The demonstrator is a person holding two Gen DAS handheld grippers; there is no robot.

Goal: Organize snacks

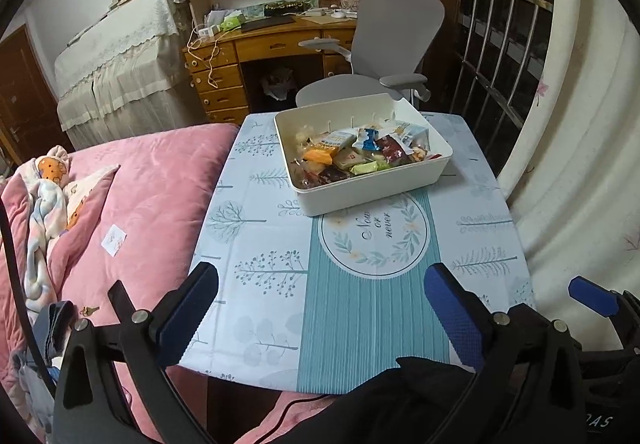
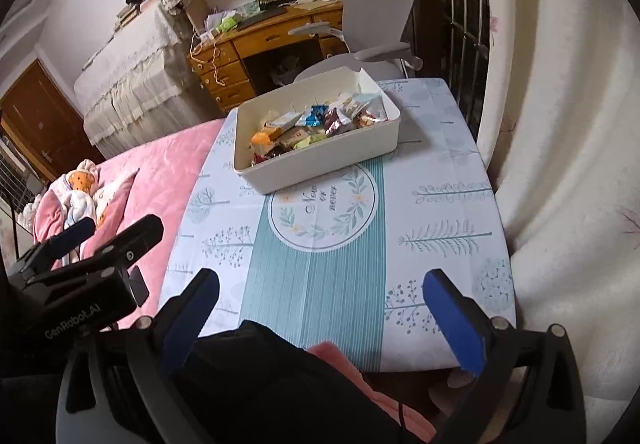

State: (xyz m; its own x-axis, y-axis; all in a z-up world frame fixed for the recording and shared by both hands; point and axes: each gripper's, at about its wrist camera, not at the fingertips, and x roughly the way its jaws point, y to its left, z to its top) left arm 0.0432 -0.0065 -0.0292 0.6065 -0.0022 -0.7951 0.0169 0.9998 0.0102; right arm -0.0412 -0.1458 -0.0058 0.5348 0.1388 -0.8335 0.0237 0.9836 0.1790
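Left wrist view: white bin [image 1: 362,180] on the far part of the worktop [image 1: 280,272], just beyond the round "Now or never" emblem [image 1: 374,234], heaped with wrapped snacks [image 1: 356,154]. No snack outside the bin in either view. Packets likely light, crinkly, slippery film over crushable contents; best pinched at a sealed end or flat edge, gently, not across the puffed middle. Orange packet [image 1: 318,156] at the near-left of the heap, foil ones toward the far-right corner. Bin itself stiff plastic, thin upright walls, probably easy to grip at the rim, liable to slide on the cloth.

Left tool [image 1: 320,308] well short of the bin, over the near edge of the worktop, blue pads wide apart, nothing between them, nothing touched. Right tool [image 2: 320,308] likewise wide apart and empty, near the same edge, well apart from the bin [image 2: 320,160]. Pink bedding [image 1: 152,180] left of the bin, beside the worktop.
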